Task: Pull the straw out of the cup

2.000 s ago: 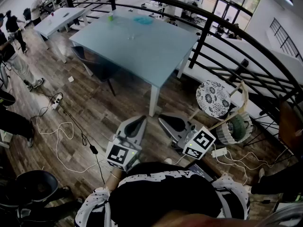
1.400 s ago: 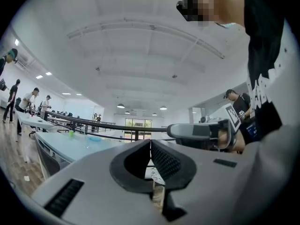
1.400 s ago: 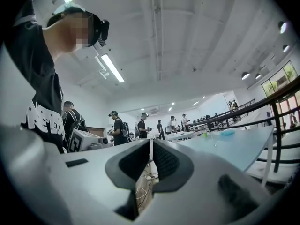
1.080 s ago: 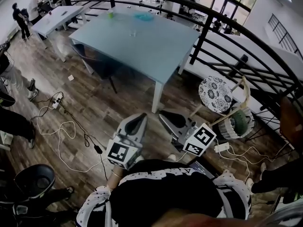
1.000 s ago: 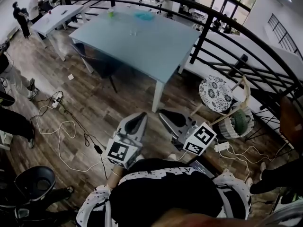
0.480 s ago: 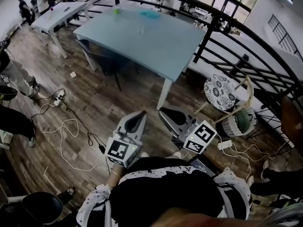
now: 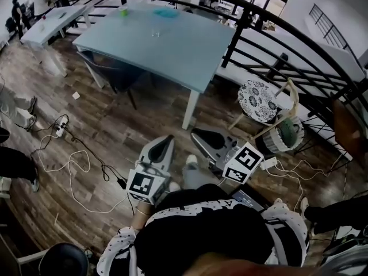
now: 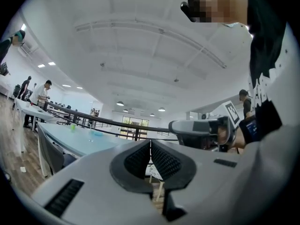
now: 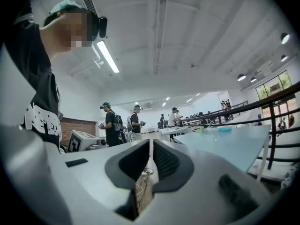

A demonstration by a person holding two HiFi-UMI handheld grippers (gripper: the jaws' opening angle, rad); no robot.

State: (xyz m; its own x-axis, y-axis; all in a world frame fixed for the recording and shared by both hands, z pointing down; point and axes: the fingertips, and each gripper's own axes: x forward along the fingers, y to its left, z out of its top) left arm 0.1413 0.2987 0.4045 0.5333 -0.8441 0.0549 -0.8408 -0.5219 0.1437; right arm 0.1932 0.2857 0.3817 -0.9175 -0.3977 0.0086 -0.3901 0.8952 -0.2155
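Head view: left gripper [image 7: 167,138] and right gripper [image 7: 196,133], both clenched on nothing, lower centre; clear cup [image 7: 155,33] on the table [image 7: 190,56], upper left, well apart from both

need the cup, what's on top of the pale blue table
On the pale blue rectangular table: a small clear cup, a small green cup and a flat blue dish. The clear cup's contents are too small to see.

wood floor [image 7: 132,122] with loose cables [image 7: 64,167] — pale blue table [image 7: 172,45], black railing [image 7: 237,39], patterned chair [image 7: 255,100] alongside.
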